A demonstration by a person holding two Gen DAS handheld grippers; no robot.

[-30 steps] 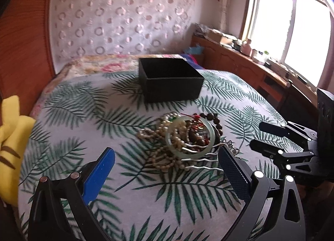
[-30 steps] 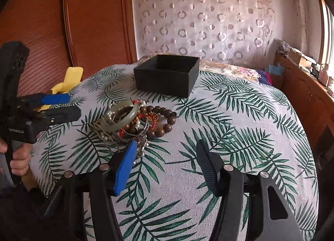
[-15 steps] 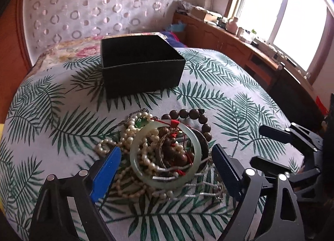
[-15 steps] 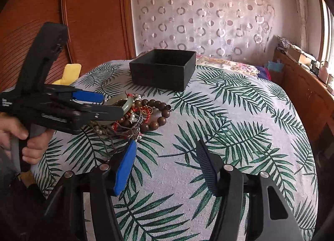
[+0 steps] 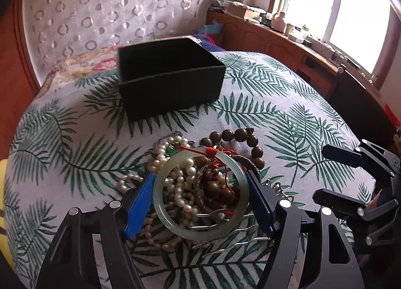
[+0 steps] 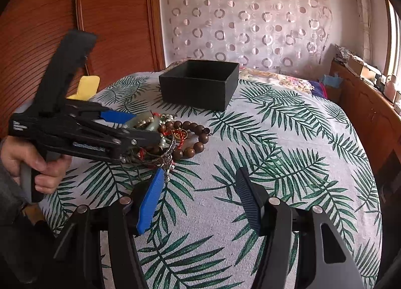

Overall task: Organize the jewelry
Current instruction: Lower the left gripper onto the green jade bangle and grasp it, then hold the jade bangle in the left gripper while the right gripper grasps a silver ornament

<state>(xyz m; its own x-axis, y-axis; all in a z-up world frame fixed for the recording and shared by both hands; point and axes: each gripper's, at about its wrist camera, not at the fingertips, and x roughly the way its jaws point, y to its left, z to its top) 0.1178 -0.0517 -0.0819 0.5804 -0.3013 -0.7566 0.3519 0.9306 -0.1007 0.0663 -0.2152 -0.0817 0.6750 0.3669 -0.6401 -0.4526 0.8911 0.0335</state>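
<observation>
The blue-padded fingers [image 5: 140,203] of the left gripper [image 5: 200,196] now straddle the pale green jade bangle [image 5: 200,190], one on each side of its rim, and they are closing on it; whether the pads already press the rim cannot be told. A second ago these fingers stood wider and hung short of the jewelry, with the bangle well ahead of them; since then the gripper has come forward and lower over the heap. The bangle lies atop the tangled pile of pearl strands [image 5: 175,178], brown wooden beads [image 5: 240,136] and silver hair comb [image 5: 225,233] on the leaf-print cloth of the worktop [image 5: 75,138], near the open black square box [image 5: 170,76], which now looms closer in the left view. The right gripper [image 6: 198,196] has kept its place: its fingers [image 6: 150,198] stand apart with only cloth between them, beside the pile. In its view a hand [image 6: 32,161] holds the left gripper's handle, now reaching across the heap.
</observation>
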